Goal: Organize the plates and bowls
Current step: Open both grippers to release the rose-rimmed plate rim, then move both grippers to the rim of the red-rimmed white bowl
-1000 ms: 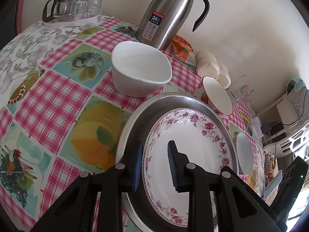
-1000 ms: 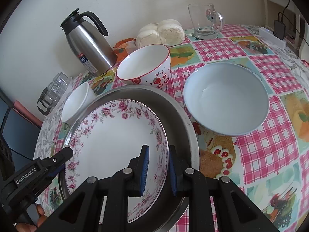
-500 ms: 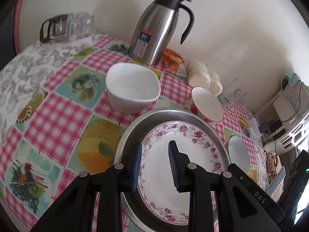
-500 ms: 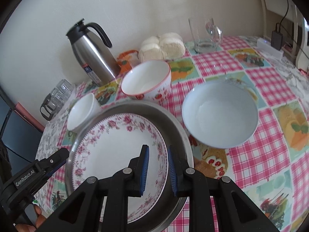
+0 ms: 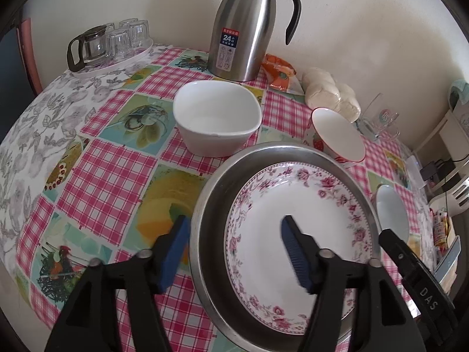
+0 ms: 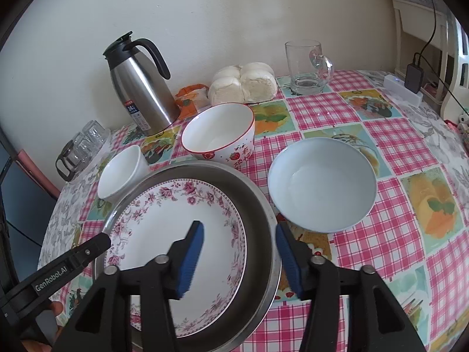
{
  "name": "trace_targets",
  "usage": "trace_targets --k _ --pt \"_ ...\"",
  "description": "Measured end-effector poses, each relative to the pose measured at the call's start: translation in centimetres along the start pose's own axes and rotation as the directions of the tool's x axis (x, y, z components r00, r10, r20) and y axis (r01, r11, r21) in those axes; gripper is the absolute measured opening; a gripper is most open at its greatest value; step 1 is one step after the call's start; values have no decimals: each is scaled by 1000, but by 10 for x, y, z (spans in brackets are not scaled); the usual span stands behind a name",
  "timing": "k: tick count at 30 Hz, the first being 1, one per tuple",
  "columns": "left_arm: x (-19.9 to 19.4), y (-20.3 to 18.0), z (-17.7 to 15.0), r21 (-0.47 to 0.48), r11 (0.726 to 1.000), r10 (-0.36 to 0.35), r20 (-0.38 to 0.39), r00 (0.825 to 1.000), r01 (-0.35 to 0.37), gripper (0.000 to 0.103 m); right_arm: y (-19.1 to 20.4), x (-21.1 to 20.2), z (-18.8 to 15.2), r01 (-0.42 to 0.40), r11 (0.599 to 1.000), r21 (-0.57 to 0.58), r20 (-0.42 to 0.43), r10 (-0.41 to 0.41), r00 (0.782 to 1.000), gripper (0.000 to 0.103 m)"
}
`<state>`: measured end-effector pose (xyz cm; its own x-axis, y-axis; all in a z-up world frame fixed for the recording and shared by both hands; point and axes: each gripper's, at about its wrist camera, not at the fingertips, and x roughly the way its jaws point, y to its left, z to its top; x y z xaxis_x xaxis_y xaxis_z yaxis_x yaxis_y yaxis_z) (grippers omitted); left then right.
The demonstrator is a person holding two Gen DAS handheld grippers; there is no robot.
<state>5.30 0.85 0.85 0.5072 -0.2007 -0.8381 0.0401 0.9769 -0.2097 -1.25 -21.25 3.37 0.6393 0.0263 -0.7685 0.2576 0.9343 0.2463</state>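
Observation:
A floral plate (image 5: 296, 223) (image 6: 164, 226) lies inside a round steel pan (image 5: 205, 205) (image 6: 258, 205) on the checked tablecloth. My left gripper (image 5: 234, 249) is open and straddles the pan's left rim. My right gripper (image 6: 239, 252) is open and straddles the pan's right rim. A white square bowl (image 5: 217, 117) (image 6: 121, 170) stands beyond the pan, a strawberry bowl (image 5: 337, 135) (image 6: 218, 135) behind it, and a pale blue bowl (image 5: 391, 211) (image 6: 321, 183) to its right.
A steel thermos jug (image 5: 249, 26) (image 6: 140, 88), an orange packet (image 5: 278, 70), bagged buns (image 6: 243, 82) and a glass mug (image 6: 306, 67) stand along the wall. A tray of glasses (image 5: 111, 47) is at the far left. Chargers and cables (image 6: 413, 76) lie at the far right.
Both grippers have opened wide from nearly shut on the pan's rims. Both have drawn back a little, so more of the table shows.

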Motion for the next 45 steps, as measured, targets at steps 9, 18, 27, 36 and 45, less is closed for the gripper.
trace_targets --k 9,18,27,36,45 --pt "2 -6 -1 47 998 44 6 999 -44 82 3 3 -1 20 999 -40 0 -20 1000 76" --pt "-2 -9 1 61 996 63 62 996 -67 93 5 1 -1 43 996 -75 25 -41 999 97" --pt "-6 -9 2 61 993 97 115 989 -104 98 2 3 -1 55 995 -78 31 -53 998 103" --pt "-13 -23 12 88 992 66 214 975 -87 98 -2 -2 3 81 995 -63 73 -77 994 103" --pt "-25 -37 40 67 998 -25 338 941 2 98 -14 -18 20 93 996 -13 189 -88 978 103"
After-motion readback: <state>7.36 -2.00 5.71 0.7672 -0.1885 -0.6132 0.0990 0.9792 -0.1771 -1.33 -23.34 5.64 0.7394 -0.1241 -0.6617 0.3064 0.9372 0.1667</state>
